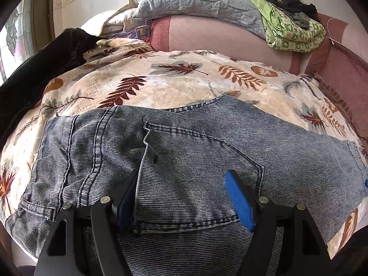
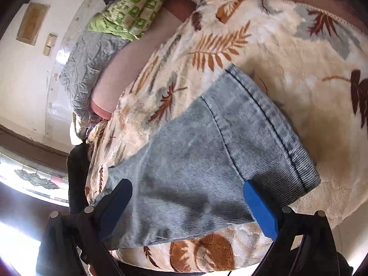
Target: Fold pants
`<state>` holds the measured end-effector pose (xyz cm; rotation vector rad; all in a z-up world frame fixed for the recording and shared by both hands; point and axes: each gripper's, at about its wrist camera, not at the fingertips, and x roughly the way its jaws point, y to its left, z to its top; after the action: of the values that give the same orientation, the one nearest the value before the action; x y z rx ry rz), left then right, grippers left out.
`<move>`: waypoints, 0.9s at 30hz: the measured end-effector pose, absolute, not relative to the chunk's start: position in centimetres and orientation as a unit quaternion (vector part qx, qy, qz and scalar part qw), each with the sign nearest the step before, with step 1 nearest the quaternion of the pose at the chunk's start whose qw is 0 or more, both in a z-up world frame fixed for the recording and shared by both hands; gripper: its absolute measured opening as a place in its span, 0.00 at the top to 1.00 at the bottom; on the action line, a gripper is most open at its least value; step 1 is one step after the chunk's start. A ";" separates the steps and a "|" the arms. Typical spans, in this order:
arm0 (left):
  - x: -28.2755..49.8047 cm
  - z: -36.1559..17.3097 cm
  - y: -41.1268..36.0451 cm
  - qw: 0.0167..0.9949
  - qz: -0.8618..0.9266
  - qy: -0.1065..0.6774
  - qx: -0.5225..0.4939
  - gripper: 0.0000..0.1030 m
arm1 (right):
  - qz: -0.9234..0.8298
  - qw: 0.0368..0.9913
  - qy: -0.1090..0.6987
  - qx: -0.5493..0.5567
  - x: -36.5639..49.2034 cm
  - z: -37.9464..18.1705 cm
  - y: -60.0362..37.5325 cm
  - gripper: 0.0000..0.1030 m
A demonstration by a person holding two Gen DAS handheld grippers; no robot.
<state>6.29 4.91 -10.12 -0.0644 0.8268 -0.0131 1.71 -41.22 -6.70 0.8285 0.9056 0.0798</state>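
Washed-blue denim pants [image 1: 184, 151] lie across a cream blanket with a leaf print [image 1: 161, 85]. In the left wrist view I look at the waist and back pocket. My left gripper [image 1: 181, 184] is open, its blue pads wide apart over the pocket; the left pad [image 1: 125, 204] is tucked under a fold of denim. In the right wrist view a pant leg with its hem [image 2: 264, 124] lies on the blanket [image 2: 299, 57]. My right gripper [image 2: 187, 193] is open just above the leg, holding nothing.
A grey quilt [image 1: 197, 2], a green patterned cloth [image 1: 289, 30] and dark clothes [image 1: 289, 0] are piled at the back. A black garment [image 1: 46, 59] lies at the left by the window. A pink mattress edge [image 1: 345, 78] shows on the right.
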 end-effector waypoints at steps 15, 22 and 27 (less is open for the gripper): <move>4.6 -7.3 2.9 0.931 -0.047 0.360 -0.028 0.27 | -0.002 0.800 0.359 0.482 -4.7 -6.2 -46.2 0.05; 4.1 -6.1 -0.5 0.929 -0.057 0.363 -0.033 0.20 | -0.004 0.756 0.393 0.524 -4.3 -9.5 -49.4 0.16; 4.3 -5.7 1.5 0.938 -0.002 0.346 -0.017 0.20 | -0.009 0.755 0.412 0.509 -3.0 -10.3 -49.1 0.17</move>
<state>4.32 1.54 -5.72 -0.0346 0.7065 -0.0038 -3.03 -49.07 -10.26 1.1110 0.8992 -0.0196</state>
